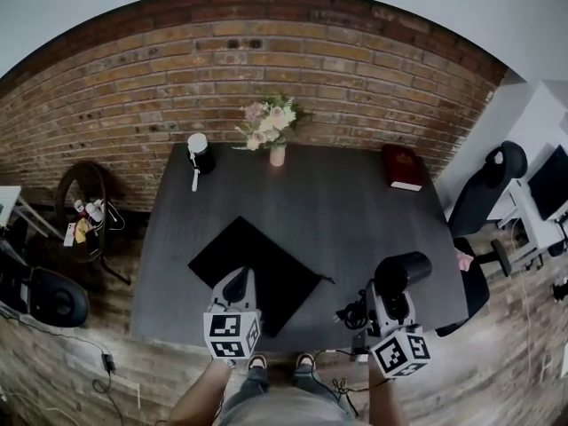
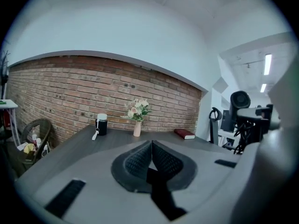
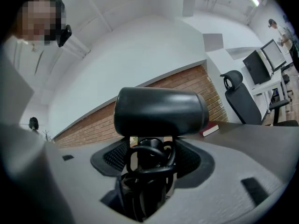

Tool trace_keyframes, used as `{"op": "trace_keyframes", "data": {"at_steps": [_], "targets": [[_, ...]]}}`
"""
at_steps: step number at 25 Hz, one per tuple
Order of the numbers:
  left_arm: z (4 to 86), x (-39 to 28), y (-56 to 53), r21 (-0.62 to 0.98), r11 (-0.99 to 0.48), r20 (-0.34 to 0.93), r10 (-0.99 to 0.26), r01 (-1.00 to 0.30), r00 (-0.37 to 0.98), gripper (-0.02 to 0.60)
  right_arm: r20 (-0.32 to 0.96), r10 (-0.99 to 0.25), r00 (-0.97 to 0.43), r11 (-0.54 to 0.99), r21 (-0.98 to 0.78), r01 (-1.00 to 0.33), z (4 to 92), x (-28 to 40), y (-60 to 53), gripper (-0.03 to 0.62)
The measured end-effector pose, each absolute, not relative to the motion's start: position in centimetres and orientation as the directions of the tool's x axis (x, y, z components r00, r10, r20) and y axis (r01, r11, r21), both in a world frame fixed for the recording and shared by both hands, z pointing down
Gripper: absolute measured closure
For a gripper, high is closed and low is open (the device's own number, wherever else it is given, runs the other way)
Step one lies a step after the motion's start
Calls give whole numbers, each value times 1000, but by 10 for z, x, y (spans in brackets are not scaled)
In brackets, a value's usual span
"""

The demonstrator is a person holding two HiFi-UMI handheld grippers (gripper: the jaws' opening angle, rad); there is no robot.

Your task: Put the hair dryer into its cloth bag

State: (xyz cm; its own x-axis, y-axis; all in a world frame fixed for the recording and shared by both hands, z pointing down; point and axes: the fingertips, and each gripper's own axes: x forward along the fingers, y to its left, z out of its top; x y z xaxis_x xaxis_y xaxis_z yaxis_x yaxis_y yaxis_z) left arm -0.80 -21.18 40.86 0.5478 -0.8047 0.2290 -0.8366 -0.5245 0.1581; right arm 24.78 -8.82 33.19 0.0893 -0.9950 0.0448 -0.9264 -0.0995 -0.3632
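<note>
The left gripper (image 1: 236, 284), jaws pressed together, sits over the black cloth bag (image 1: 266, 264), which lies flat on the table (image 1: 346, 202). Whether it pinches cloth is unclear. The right gripper (image 1: 390, 298), jaws wide apart, clamps the hair dryer (image 1: 404, 272) by its handle, half hidden behind the coiled cord (image 3: 149, 169).

Colour rundown: the table (image 1: 355, 211) is dark charcoal with a faint wood grain. The cloth bag (image 1: 266, 269) is plain black, and so is the hair dryer (image 1: 404, 272), cord included. The back wall (image 1: 266, 60) is reddish-brown brick with pale mortar lines. The flowers (image 1: 271, 121) are pink and cream with green leaves, in a pale pink vase (image 1: 278, 155). There's 1 dark red book (image 1: 402, 167) and 1 black jar (image 1: 201, 153) with a white lid. The left gripper (image 1: 238, 284) and right gripper (image 1: 390, 293) are light grey with black dimpled pads, and their 2 cubes are white with black square markers.
</note>
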Motion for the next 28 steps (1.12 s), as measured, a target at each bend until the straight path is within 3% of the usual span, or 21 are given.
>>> {"op": "trace_keyframes", "data": {"at_steps": [9, 28], "targets": [[418, -5, -188, 126, -384, 277, -872, -914, 405, 577, 76, -991, -113, 77, -373, -925, 339, 278, -122, 310], [471, 17, -166, 106, -463, 383, -798, -880, 466, 575, 125, -987, -98, 35, -429, -903, 379, 291, -116, 310]]}}
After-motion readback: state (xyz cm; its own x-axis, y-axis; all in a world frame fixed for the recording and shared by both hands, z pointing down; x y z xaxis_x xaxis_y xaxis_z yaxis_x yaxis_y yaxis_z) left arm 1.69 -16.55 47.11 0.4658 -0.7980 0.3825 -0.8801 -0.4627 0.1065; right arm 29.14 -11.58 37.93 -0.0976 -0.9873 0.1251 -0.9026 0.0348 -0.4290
